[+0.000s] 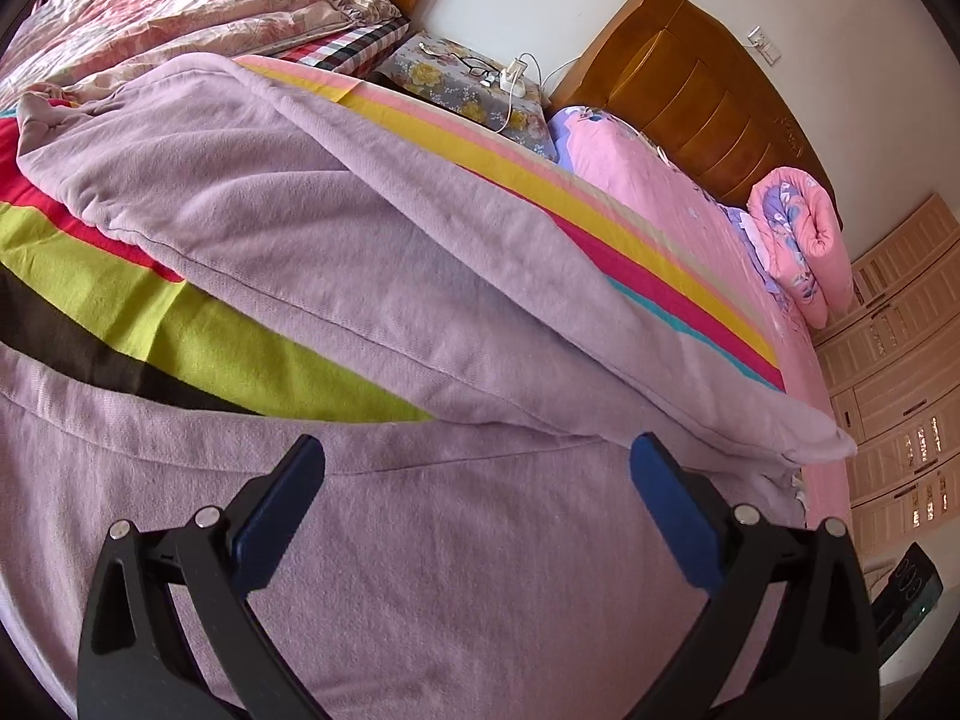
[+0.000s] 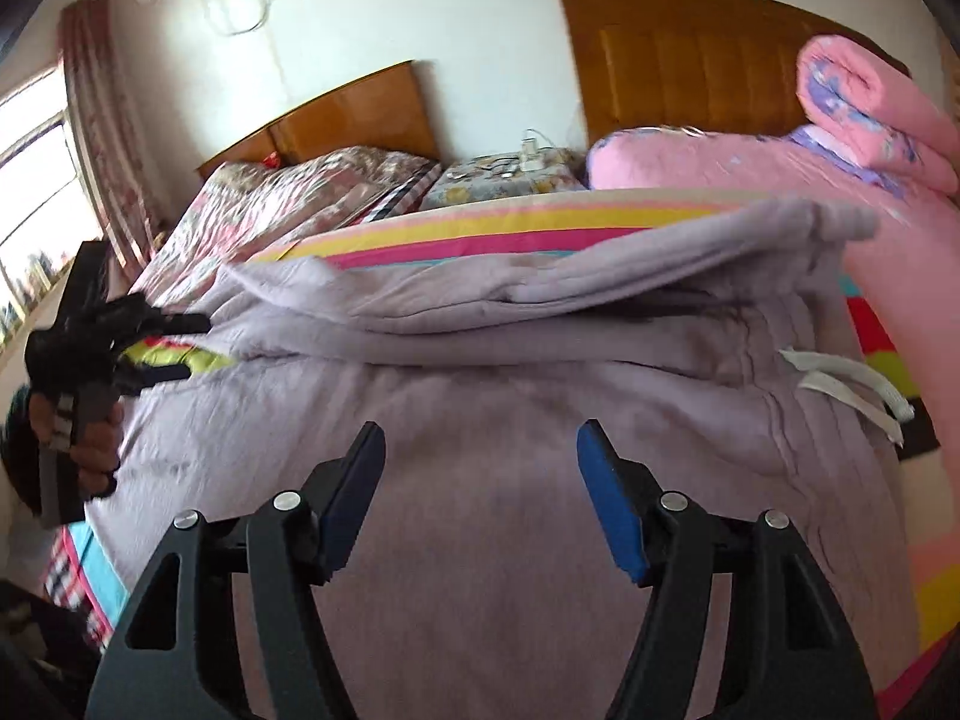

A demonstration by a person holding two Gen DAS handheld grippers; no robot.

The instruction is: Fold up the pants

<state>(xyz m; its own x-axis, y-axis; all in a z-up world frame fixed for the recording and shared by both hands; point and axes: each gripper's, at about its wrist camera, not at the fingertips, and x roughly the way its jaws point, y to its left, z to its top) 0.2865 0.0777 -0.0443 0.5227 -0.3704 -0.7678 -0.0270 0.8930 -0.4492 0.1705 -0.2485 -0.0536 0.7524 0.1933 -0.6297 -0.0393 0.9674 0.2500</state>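
Lilac pants [image 1: 360,252] lie spread on a striped bedsheet [image 1: 198,354]. One leg runs diagonally across the sheet, and the other part lies right under my left gripper [image 1: 478,444], which is open with nothing between its blue pads. In the right wrist view the pants [image 2: 480,372] stretch across the bed. A bunched fold runs along their far side, and a white drawstring [image 2: 852,384] shows at the waistband on the right. My right gripper [image 2: 481,429] hovers open above the cloth. The left gripper [image 2: 189,347] shows at the far left, held by a hand [image 2: 90,438], at the leg end.
A rolled pink quilt [image 2: 870,108] lies on a pink bedcover [image 1: 648,180] beyond the pants. A nightstand [image 1: 468,84] with glasses and a charger stands between two wooden headboards [image 1: 702,90]. A floral quilt [image 1: 180,6] lies on the other bed. A window [image 2: 30,180] is at the left.
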